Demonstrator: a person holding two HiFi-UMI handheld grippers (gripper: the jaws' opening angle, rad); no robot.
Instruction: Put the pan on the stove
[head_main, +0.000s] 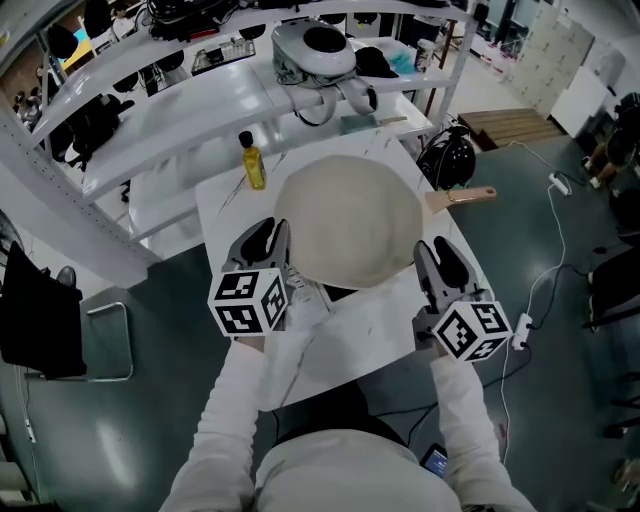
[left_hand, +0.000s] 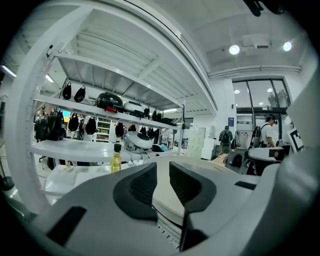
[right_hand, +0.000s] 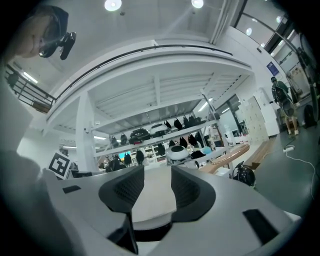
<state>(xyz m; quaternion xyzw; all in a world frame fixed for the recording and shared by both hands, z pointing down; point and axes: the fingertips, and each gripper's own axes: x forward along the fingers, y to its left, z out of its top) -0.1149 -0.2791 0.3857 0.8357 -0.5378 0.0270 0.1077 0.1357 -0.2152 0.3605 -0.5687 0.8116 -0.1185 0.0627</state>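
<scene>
White shelving (head_main: 200, 110) fills the 12 o'clock side of the room. A white table (head_main: 370, 340) stands in front of it, between the rack and the person.

Most of the table's middle is taken up by the cream-coloured pan (head_main: 345, 215), whose wooden handle (head_main: 468, 196) sticks out toward 3 o'clock. Under the pan's near rim, at 6 o'clock, a dark slab that looks like the stove (head_main: 343, 293) peeks out. I cannot tell whether the pan rests on it or hangs just above.

Both arms reach straight ahead from the body in white sleeves (head_main: 240, 400). The forearms are roughly side by side and both grippers point about level toward 12 o'clock.

The left gripper (head_main: 270, 238) meets the pan's rim at about 7 o'clock. Its own view shows the jaws drawn in narrow, with the cream wall filling the space between the ribbed pads, so it is clamped on the pan.

The right gripper (head_main: 437, 262) takes the rim at about 5 o'clock. Its jaws stand somewhat wider but likewise close on the pan's wall.

Each marker cube (head_main: 250, 300) sits at the near end of its gripper, by the wrist.

A small yellow bottle (head_main: 252, 165) with a dark cap stands upright at 10 o'clock from the pan, apart from it.
</scene>
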